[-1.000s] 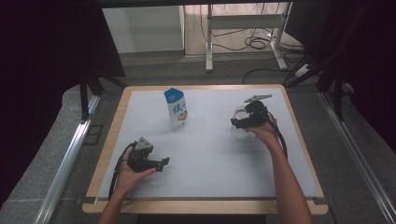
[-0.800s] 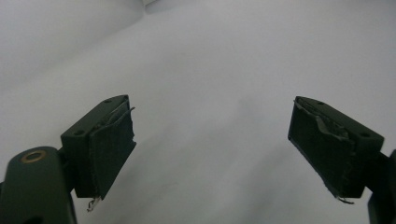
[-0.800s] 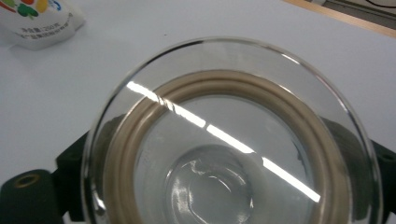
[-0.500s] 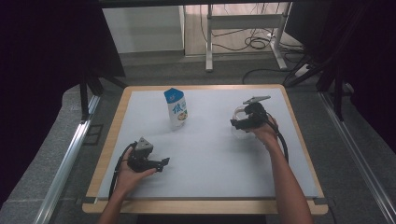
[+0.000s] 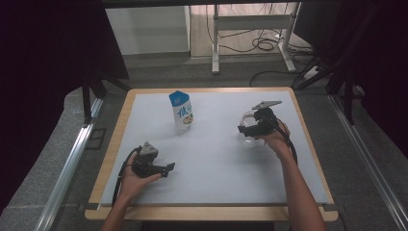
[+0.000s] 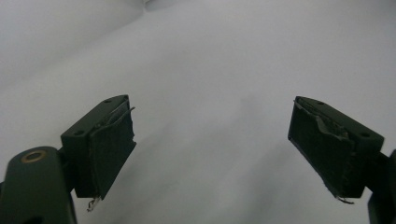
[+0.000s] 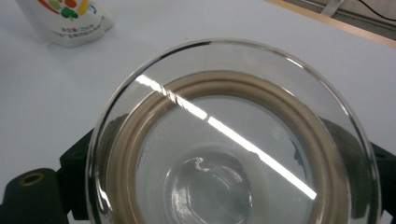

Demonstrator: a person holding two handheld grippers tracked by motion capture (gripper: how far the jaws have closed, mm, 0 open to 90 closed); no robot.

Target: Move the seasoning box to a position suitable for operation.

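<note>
High view: a clear glass lid [image 5: 248, 129] is seen at the white surface [image 5: 216, 159]'s right, straddled by the right claw [image 5: 244, 130], whose jaws have just been closing. Left claw [image 5: 169, 168] is held released, well apart from the milk carton [image 5: 181, 111].

The high view looks forward and down over the white-topped wooden table [image 5: 211, 187]. Each gripper view sits close above it; the right gripper view shares the blue-and-white milk carton [image 5: 182, 112] [image 7: 63, 18].
</note>
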